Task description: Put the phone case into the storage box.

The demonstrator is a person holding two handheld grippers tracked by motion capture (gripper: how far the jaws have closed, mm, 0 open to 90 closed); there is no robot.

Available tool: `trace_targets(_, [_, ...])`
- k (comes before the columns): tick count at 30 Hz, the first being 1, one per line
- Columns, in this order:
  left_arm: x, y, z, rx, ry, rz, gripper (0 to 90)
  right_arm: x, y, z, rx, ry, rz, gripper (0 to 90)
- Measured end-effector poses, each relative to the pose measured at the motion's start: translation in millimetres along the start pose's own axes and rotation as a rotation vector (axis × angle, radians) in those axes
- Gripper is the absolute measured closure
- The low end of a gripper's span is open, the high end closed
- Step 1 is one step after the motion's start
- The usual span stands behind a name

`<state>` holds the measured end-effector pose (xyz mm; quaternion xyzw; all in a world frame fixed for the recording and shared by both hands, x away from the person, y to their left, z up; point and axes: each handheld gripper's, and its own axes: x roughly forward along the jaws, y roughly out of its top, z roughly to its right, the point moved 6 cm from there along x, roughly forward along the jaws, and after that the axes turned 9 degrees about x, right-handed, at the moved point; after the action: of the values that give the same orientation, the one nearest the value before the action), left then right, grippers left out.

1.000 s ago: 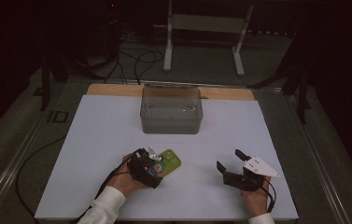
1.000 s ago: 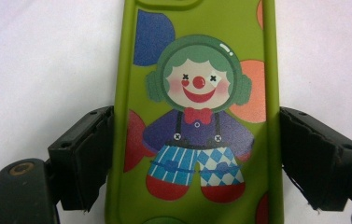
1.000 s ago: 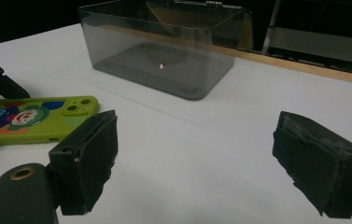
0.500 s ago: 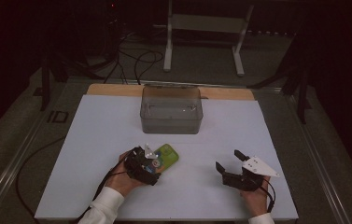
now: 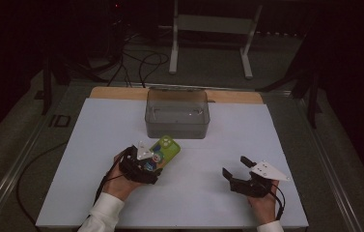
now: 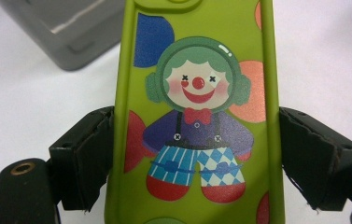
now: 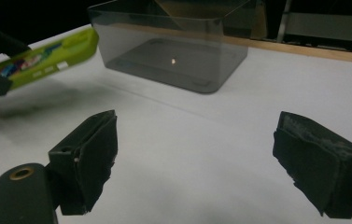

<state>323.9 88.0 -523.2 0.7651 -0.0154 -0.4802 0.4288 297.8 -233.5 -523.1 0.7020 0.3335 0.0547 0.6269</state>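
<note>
- Left gripper [image 5: 151, 159] jaws clamp the green phone case [image 6: 197, 116] by its long edges, lifted off the table.
- Right gripper [image 7: 211, 158] jaws gape wide, nothing between them; grey bin [image 7: 173, 42] stands ahead.

You are working in what looks like a lab or recording studio, not a home. The counter [image 5: 97, 193] in front of you is covered by a plain white sheet, with a strip of bare wood beyond its far edge. Around the counter the room is dark. Behind it, black cables [image 5: 141, 60] lie loose on a grey floor [image 5: 208, 72], beside the white metal legs of a stand [image 5: 175, 38].
</note>
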Motion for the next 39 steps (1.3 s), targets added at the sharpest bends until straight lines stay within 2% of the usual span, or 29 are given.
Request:
trace_targets(7, [-11.0, -0.1, -5.1, -0.007, 0.051, 0.054, 16.0, 1.3, -1.4, 0.1, 0.008, 0.013, -0.023, 12.8])
trace_targets(10, [-14.4, -0.6, -9.3, -0.019, 0.085, 0.082, 16.0, 2.2, -2.1, -0.4, 0.016, 0.020, -0.034, 11.6])
trace_targets(15, [-21.5, 0.7, -14.3, -0.035, 0.116, 0.128, 16.0, 3.8, -2.5, -1.6, 0.014, 0.033, -0.050, 9.9])
trace_targets(18, [-27.3, 2.4, -17.4, -0.041, 0.140, 0.160, 16.0, 2.4, 1.3, 0.2, 0.039, 0.037, -0.049, 9.3])
trace_targets(23, [-36.6, 5.4, -22.6, -0.077, 0.185, 0.223, 16.0, 0.9, 10.4, -1.2, 0.063, 0.057, -0.044, 9.3])
trace_targets(27, [-40.4, 7.7, -24.4, -0.090, 0.192, 0.240, 16.0, 3.5, 16.2, -5.8, 0.097, 0.094, -0.060, 9.3])
trace_targets(33, [-42.9, 10.3, -26.0, -0.099, 0.204, 0.262, 16.0, 10.6, 29.6, -18.6, 0.092, 0.129, -0.085, 9.2])
trace_targets(39, [-46.1, 13.7, -25.0, -0.084, 0.207, 0.277, 15.9, 23.6, 39.6, -34.0, 0.084, 0.155, -0.126, 9.3])
